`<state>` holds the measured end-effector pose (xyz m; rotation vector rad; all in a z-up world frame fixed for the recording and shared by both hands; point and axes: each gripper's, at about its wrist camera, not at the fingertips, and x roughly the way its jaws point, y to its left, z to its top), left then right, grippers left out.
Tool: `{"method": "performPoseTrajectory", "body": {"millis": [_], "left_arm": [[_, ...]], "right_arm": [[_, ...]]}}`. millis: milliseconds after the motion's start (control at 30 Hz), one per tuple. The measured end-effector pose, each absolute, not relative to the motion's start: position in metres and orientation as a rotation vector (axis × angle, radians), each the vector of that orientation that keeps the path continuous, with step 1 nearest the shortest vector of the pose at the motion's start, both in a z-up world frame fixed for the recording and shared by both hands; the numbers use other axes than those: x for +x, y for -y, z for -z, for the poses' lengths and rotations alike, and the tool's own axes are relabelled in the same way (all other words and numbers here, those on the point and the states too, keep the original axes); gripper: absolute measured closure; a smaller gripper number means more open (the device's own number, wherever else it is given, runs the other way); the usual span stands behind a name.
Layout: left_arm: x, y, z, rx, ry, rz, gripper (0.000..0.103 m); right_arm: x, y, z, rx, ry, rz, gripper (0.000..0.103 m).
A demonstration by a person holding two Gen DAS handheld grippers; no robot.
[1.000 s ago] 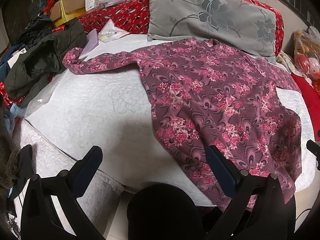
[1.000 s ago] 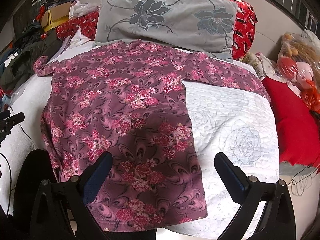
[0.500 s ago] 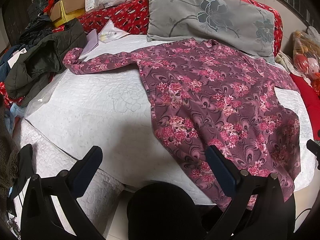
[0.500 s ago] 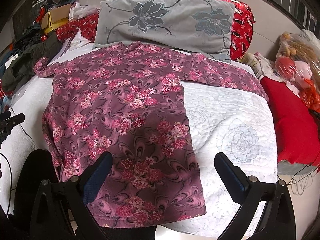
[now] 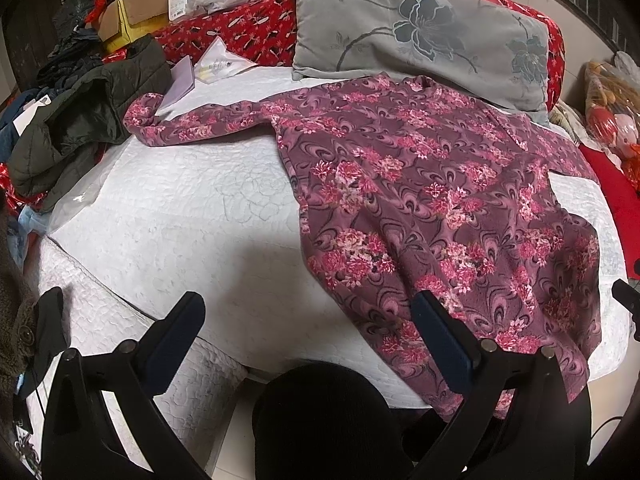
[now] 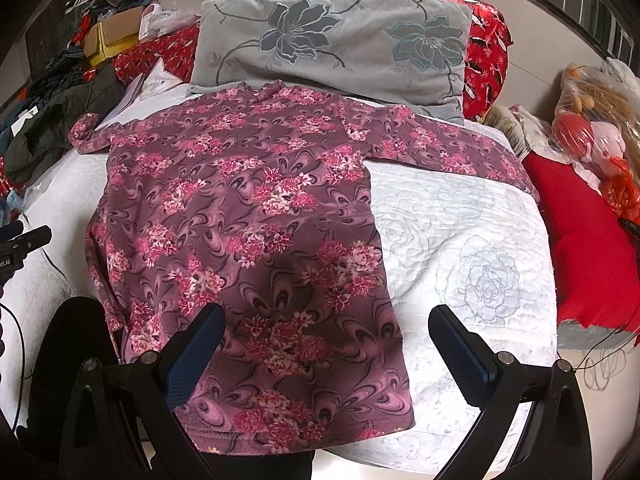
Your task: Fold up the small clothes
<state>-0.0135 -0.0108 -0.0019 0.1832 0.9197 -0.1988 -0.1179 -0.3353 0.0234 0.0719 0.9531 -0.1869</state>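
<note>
The bed with its white quilted cover stitched in rose outlines [image 6: 472, 248] filled both views; its near edge was cut off behind the gripper frames, and its far left side lay buried under clutter. On it the mauve long-sleeved top with pink flower print [image 6: 248, 216] lay flat, front up, neck toward the grey velvet pillow embroidered with dark flowers [image 6: 340, 44], both sleeves spread out sideways. The hem hung slightly over the near edge of the bed; in the left wrist view the lower corner drooped past the mattress and was partly hidden by a gripper finger. The cuff of the sleeve on the left of frame curled over beside a dark olive padded jacket [image 5: 92, 120] — the heap behind it was too tangled to sort out. A red cushion [image 6: 584, 240] sat at the right, cut by the frame edge; the bagged toys beyond it were blurred by plastic.

The left gripper [image 5: 308, 336] hovered level above the near bed edge, jaws spread wide, nothing between them. The right gripper [image 6: 324, 344] was poised over the hem — also wide apart, clear of the cloth.
</note>
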Motion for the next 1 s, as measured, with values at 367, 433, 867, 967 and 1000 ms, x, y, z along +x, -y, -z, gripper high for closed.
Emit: {"method": "performPoseTrajectory", "body": {"millis": [367, 433, 867, 967, 1000], "left_arm": [[0.003, 0.005, 0.013, 0.156, -0.993, 0.203, 0.000], [0.012, -0.005, 0.017, 0.100, -1.039, 0.204, 0.000], [0.027, 0.022, 0.061, -0.043, -1.326, 0.340, 0.000], [0.030, 0.034, 0.065, -0.071, -1.374, 0.371, 0.000], [0.032, 0.038, 0.067, -0.083, -1.395, 0.384, 0.000]], "right_arm": [[-0.115, 0.347, -0.009, 0.114, -0.979, 0.196, 0.001], [-0.114, 0.358, -0.003, 0.139, -0.994, 0.207, 0.001], [-0.121, 0.409, 0.064, 0.293, -1.161, 0.265, 0.003], [-0.120, 0.404, 0.069, 0.262, -1.172, 0.238, 0.004], [-0.119, 0.401, 0.071, 0.235, -1.176, 0.233, 0.003]]}}
